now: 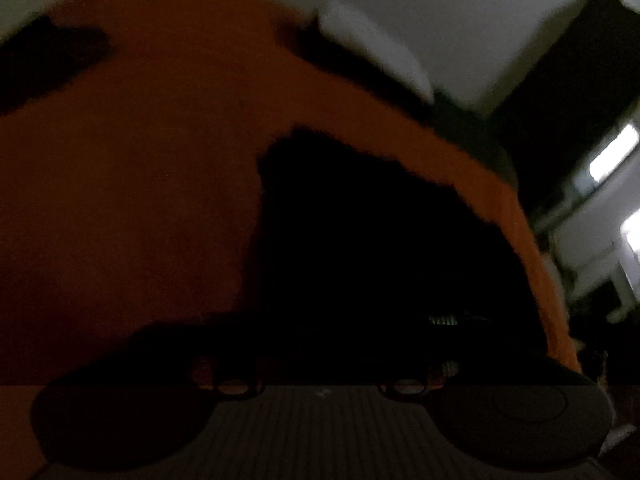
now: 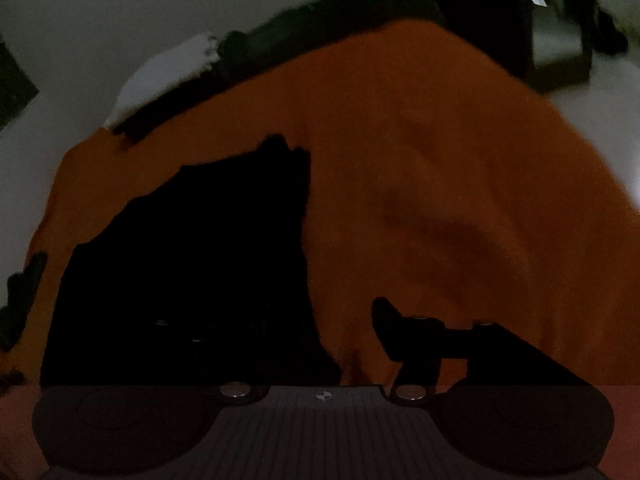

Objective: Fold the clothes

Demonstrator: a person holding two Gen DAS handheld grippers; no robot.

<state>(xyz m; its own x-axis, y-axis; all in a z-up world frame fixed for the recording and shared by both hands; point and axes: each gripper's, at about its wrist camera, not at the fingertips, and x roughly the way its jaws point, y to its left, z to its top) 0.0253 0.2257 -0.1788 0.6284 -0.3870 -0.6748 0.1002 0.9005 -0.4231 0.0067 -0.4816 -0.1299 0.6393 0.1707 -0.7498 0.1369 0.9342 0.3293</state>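
Observation:
An orange garment (image 1: 132,184) hangs right in front of the left wrist camera and fills the left and middle of that dim, blurred view. A black patch (image 1: 380,240) sits in it. My left gripper (image 1: 332,320) is lost in that darkness and its fingers cannot be made out. In the right wrist view the same orange garment (image 2: 440,184) covers most of the frame. My right gripper (image 2: 348,320) has cloth running down between its fingers. Its right finger (image 2: 420,336) shows dark against the cloth, and the other is hidden in a black area (image 2: 192,272).
Behind the garment is a pale wall or ceiling (image 1: 460,8). A white object (image 1: 372,48) and a dark panel (image 1: 568,80) stand beyond it, with bright lights (image 1: 612,152) at the right. The right wrist view shows a white object (image 2: 168,76) and a dark frame (image 2: 560,40).

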